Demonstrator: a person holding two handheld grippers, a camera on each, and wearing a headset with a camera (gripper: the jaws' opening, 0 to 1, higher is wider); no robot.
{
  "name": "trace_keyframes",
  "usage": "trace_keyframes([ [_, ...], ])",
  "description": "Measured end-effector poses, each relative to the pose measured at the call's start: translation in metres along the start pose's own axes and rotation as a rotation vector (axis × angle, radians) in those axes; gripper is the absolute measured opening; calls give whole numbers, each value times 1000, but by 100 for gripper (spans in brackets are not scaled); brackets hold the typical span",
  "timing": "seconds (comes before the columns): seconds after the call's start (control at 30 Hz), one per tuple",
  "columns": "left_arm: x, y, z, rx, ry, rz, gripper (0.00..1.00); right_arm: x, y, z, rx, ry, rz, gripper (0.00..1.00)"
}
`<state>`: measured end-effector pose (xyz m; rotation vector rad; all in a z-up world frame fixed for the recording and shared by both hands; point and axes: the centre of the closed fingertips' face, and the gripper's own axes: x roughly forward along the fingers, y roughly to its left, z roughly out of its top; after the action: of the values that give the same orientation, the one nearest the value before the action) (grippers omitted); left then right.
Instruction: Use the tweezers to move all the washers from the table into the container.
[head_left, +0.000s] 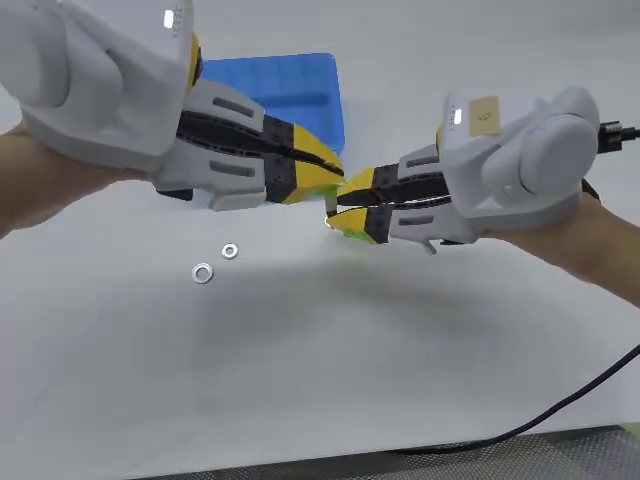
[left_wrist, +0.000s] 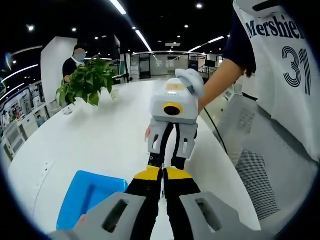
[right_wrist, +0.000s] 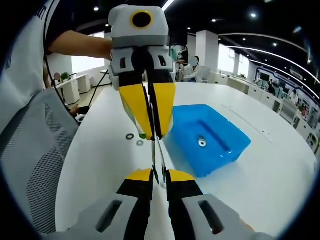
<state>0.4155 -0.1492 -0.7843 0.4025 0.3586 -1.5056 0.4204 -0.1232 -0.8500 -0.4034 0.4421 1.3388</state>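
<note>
White table (head_left: 300, 380) carries a near washer (head_left: 203, 272) and a far washer (head_left: 230, 251) at left, just apart from each other. Your left gripper (head_left: 338, 172) points right above them, jaws pressed onto the tweezers (right_wrist: 156, 155). Behind it, the blue container (head_left: 300, 85) holds a third washer (right_wrist: 202, 142). Your right gripper (head_left: 335, 210) meets it tip to tip, likewise clamping the tweezers. A black cable (head_left: 560, 405) trails at right.

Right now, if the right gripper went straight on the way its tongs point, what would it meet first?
Likely the left gripper, whose tongs face it tip to tip; the gap looks slight.
</note>
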Motion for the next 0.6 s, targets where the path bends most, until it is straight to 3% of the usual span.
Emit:
trace_keyframes([
  [0.6,1,-5,0,-13,-9,-13,6,3,2,-4,2,10,18,11],
])
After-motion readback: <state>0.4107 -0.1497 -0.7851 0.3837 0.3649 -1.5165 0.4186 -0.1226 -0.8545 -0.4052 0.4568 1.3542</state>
